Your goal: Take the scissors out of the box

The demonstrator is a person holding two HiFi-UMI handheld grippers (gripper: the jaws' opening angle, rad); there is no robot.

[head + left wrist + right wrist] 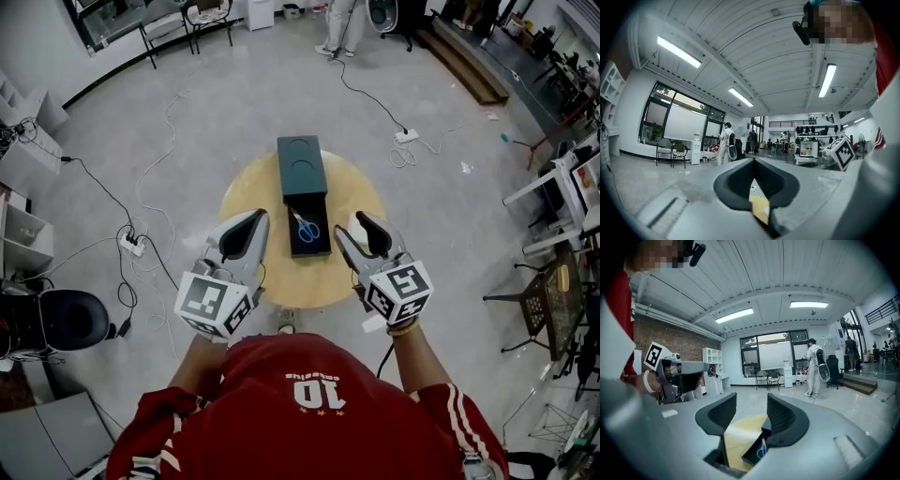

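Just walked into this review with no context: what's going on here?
A person in a red jersey stands over a small round wooden table with a claw in each hand. A dark box lies open on it, with the lid at the far end and blue-handled scissors inside. The left claw is shut and empty at the box's left. The right claw is open and empty at its right. Neither touches the scissors yet.

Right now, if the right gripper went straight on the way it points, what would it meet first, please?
Probably the round yellow wooden table, just beside the dark open box holding blue-handled scissors; depth is unclear.
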